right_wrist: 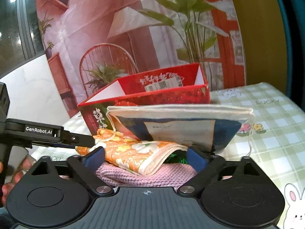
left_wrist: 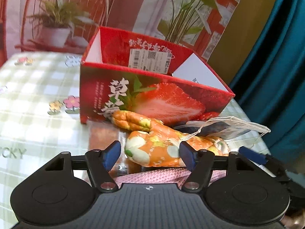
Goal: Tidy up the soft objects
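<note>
An orange floral oven mitt [left_wrist: 152, 148] lies on a pink knitted cloth [left_wrist: 152, 175] in front of a red strawberry box [left_wrist: 152, 95]. A blue and white drawstring pouch [left_wrist: 219, 127] rests on the mitt's right end. My left gripper [left_wrist: 150, 153] has its blue pads either side of the mitt's fat end, close to it. In the right wrist view my right gripper [right_wrist: 145, 158] straddles the mitt's cuff [right_wrist: 141, 154] and the pink cloth [right_wrist: 144, 175], with the pouch [right_wrist: 181, 126] standing above. The box [right_wrist: 144, 95] is open-topped behind.
The table has a green checked cloth [left_wrist: 38, 87] with flower prints. A printed backdrop [right_wrist: 133, 28] stands behind the box. A teal curtain [left_wrist: 276, 66] hangs at the right. The left gripper's arm [right_wrist: 43, 131] crosses the right wrist view at left.
</note>
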`<state>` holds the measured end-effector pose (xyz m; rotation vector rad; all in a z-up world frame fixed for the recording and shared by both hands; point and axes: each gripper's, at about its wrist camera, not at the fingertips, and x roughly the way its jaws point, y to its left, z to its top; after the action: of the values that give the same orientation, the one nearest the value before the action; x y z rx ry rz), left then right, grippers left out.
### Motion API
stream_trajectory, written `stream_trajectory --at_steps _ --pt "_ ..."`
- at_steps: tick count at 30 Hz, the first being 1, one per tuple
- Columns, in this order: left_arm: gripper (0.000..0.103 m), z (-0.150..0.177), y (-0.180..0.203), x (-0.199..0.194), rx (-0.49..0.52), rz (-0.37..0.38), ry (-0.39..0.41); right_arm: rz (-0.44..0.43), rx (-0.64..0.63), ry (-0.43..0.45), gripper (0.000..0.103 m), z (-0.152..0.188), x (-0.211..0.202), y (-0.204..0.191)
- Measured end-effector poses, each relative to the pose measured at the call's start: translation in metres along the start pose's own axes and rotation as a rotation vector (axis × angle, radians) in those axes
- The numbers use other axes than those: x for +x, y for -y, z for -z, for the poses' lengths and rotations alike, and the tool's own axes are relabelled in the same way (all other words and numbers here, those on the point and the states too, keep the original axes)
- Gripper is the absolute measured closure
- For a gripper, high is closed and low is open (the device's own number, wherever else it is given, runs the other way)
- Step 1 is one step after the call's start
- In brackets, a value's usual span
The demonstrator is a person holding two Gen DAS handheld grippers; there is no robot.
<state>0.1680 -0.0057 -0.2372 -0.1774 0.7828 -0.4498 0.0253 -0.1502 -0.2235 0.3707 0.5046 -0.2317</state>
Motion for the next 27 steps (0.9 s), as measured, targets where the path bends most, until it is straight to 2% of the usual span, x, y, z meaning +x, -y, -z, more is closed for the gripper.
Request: stream_trajectory --at_steps 4,6,7,9,14,16,18,21,22,24,27 --pt "0.041 0.0 -0.003 0.007 -0.006 0.02 0.0 -0.012 0.005 -0.007 0.033 0.001 0.003 0.002" --pt "0.051 0.001 -0.006 0.008 -0.013 0.009 0.003 -0.022 -0.001 -0.014 0.041 0.002 0.004 0.001" --pt "0.054 0.001 -0.008 0.008 -0.023 0.011 0.008 -0.029 0.001 -0.019 0.042 0.003 0.005 0.002" --pt "0.065 0.002 -0.01 0.004 -0.036 0.003 0.025 -0.034 0.007 -0.029 0.044 0.004 0.007 0.002" --pt "0.069 0.003 -0.005 -0.002 -0.004 -0.01 0.045 -0.043 0.031 -0.044 0.044 0.005 0.012 0.004" --pt "0.072 0.003 0.001 -0.007 0.028 -0.024 0.06 -0.054 0.061 -0.053 0.047 0.004 0.013 0.007" --pt "0.077 0.001 0.006 -0.014 0.051 -0.028 0.085 -0.071 0.088 -0.049 0.061 0.002 0.011 0.009" --pt "0.085 -0.003 0.012 -0.025 0.069 -0.024 0.117 -0.073 0.072 -0.03 0.073 -0.002 0.007 0.008" --pt "0.085 -0.004 0.014 -0.028 0.079 -0.026 0.126 -0.076 0.07 -0.023 0.074 -0.003 0.005 0.007" --pt "0.085 -0.004 0.016 -0.032 0.089 -0.026 0.128 -0.08 0.065 -0.012 0.084 -0.005 0.001 0.006" --pt "0.085 0.002 0.014 -0.035 0.066 -0.023 0.116 -0.09 0.062 -0.007 0.088 -0.006 -0.003 0.005"
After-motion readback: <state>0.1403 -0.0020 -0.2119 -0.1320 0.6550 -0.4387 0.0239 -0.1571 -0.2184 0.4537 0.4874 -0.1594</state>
